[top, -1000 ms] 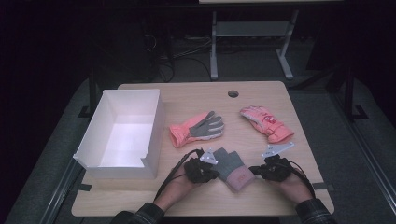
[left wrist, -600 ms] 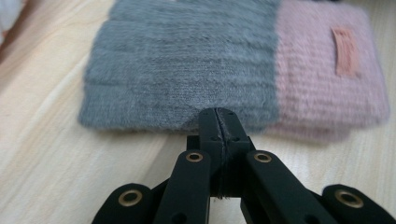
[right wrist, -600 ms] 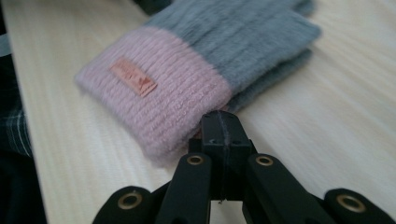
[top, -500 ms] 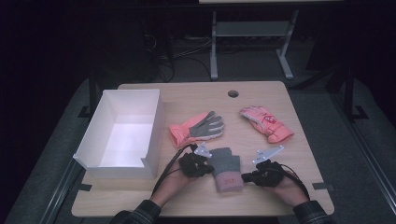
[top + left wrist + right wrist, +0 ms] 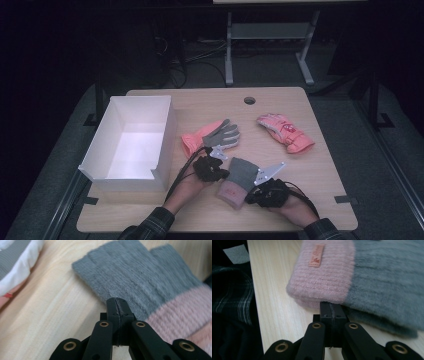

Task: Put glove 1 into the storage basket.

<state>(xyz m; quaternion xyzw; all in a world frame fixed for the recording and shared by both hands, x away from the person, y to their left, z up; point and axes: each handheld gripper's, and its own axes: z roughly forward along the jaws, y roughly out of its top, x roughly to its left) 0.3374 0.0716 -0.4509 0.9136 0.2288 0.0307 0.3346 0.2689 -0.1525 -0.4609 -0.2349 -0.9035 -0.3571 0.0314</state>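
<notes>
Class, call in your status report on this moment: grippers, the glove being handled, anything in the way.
Left gripper shut at grey-and-pink glove, jaws at its edge. Right gripper shut at its pink cuff; grip unconfirmed. White box to the left; two more gloves behind.

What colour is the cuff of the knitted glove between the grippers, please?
Pale pink; the cuff shows best in the right gripper view.

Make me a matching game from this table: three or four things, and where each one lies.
Things:
1. white box
2. grey and pink knit glove
3. pink ski glove
4. coral glove with grey fingers

Places:
A. far right of the table
B. between the two grippers
C. left side of the table
D. just right of the box

Pairs: 1-C, 2-B, 3-A, 4-D
</notes>
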